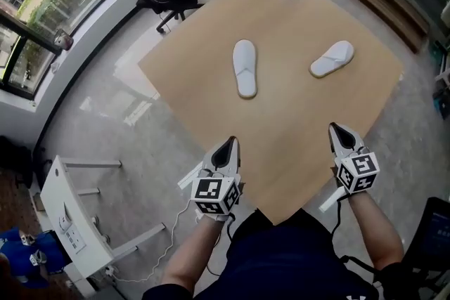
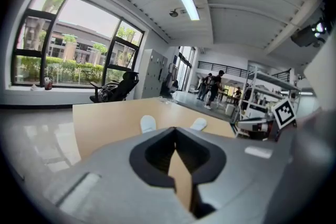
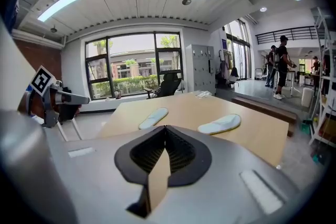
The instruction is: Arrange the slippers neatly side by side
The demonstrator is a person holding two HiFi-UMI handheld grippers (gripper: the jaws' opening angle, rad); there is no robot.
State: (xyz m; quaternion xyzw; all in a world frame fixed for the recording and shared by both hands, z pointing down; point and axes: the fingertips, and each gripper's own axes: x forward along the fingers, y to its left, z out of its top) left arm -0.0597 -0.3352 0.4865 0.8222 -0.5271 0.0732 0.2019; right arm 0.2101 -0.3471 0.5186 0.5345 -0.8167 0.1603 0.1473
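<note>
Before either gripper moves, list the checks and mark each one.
1. Both slippers on the table: ok, straight slipper and angled slipper.
2. Slippers side by side: not ok, apart and not parallel.
3. Left gripper empty: ok, shut on nothing.
4. Right gripper empty: ok, shut on nothing.
5. Grippers open for a grasp: not ok.
6. Path to the slippers free: ok.

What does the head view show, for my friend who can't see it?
Two white slippers lie apart on a tan table, the left slipper pointing straight away, the right slipper turned at an angle. The person's left claw and right claw are held near the table's edge, both shut and empty.
</note>
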